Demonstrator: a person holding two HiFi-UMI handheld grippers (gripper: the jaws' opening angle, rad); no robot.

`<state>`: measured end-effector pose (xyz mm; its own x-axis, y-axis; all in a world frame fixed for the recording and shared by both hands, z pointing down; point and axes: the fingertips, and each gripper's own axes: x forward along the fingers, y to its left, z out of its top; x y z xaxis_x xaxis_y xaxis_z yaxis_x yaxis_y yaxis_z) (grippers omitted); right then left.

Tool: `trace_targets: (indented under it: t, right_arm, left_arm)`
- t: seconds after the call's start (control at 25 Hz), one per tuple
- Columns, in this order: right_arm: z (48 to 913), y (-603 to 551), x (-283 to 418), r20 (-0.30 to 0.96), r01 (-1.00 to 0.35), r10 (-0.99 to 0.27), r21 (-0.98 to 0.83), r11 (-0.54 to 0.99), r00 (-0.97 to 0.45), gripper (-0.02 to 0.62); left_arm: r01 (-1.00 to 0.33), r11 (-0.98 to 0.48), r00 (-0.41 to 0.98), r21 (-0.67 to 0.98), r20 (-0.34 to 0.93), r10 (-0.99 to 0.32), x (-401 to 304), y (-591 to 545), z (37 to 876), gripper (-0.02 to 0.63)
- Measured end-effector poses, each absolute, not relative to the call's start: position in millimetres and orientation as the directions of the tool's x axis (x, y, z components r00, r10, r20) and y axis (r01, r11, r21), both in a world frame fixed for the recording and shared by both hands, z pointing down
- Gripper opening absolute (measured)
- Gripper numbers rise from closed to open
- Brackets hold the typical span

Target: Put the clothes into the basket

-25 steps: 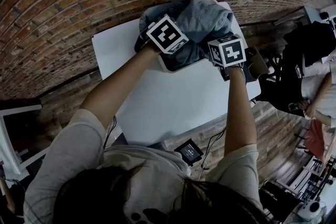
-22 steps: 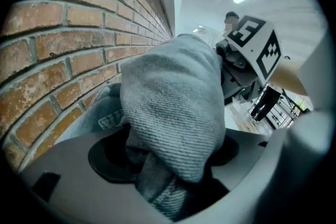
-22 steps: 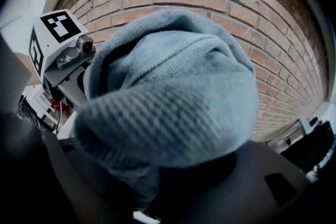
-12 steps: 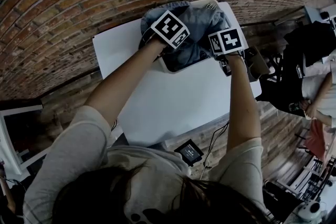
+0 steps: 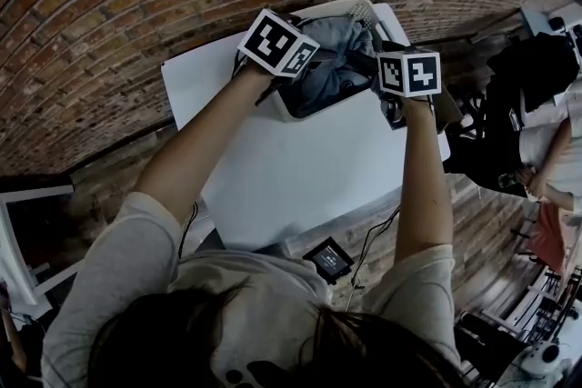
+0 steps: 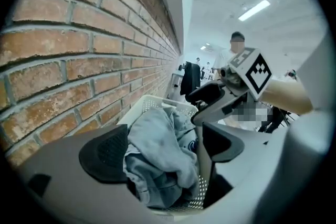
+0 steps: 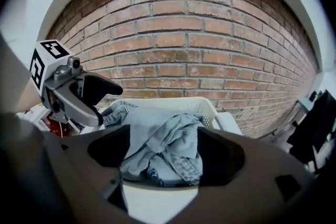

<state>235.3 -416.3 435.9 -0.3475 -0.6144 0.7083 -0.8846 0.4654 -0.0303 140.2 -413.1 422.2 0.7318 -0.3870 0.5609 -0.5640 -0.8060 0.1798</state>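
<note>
Grey-blue denim clothes (image 5: 332,64) lie crumpled inside the white perforated basket (image 5: 359,11) at the table's far edge by the brick wall. My left gripper (image 5: 293,66) hovers at the basket's left side and my right gripper (image 5: 384,84) at its right side. In the left gripper view the jaws (image 6: 163,147) are opening, with the clothes (image 6: 157,134) lying in the basket (image 6: 152,102) beyond them, not pinched. In the right gripper view the gripper (image 7: 160,155) stands open, and the clothes (image 7: 163,139) rest in the basket (image 7: 178,102) ahead of it.
The white table (image 5: 291,168) stands against a brick wall (image 5: 136,4). A dark object (image 5: 446,109) sits at the table's right edge beside the basket. A small dark device (image 5: 327,261) hangs off the near edge. A person (image 5: 546,150) is at the far right.
The heaped clothes have sunk down into the basket. Both grippers have let go, opened wider and drawn apart to the basket's two sides.
</note>
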Motion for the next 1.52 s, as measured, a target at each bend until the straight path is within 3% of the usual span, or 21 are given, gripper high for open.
trace_targets:
  t: [0.12,0.28,0.32,0.4,0.44,1.08,1.52]
  right_arm:
    - [432.6,-411.5,223.9,0.697,-0.885,-0.626,-0.028,0.465,-0.351,0.391]
    - [426.2,-401.2,219.5,0.662,-0.908,-0.676,-0.013,0.419,-0.322,0.195]
    - [421.1,-399.1,219.3,0.646,-0.914,-0.698,0.001,0.405,-0.309,0.096]
    - [407.7,-393.6,215.6,0.604,-0.922,-0.742,0.03,0.387,-0.292,0.05]
    - [401.0,-389.6,212.3,0.581,-0.924,-0.761,0.039,0.379,-0.288,0.025]
    - [335.8,-286.6,165.9,0.275,-0.968,-0.936,0.06,0.243,-0.218,0.006]
    - [290.9,-158.4,118.2,0.148,-0.967,-0.963,0.081,0.24,-0.227,0.006]
  left_arm:
    - [-0.555,-0.802,0.759,0.22,0.528,-0.381,147.8,-405.0,418.0,0.437]
    - [-0.566,-0.785,0.77,0.252,0.501,-0.394,147.3,-393.2,418.0,0.417]
    - [-0.573,-0.783,0.769,0.241,0.488,-0.412,144.9,-391.2,414.4,0.328]
    - [-0.592,-0.78,0.764,0.201,0.449,-0.464,137.5,-387.9,403.0,0.022]
    - [-0.595,-0.783,0.766,0.183,0.426,-0.482,134.5,-384.8,397.1,0.008]
    - [-0.663,-0.748,0.725,-0.033,0.221,-0.653,102.1,-288.9,326.8,0.007]
    - [-0.643,-0.763,0.757,-0.058,0.102,-0.646,59.5,-164.4,289.0,0.007]
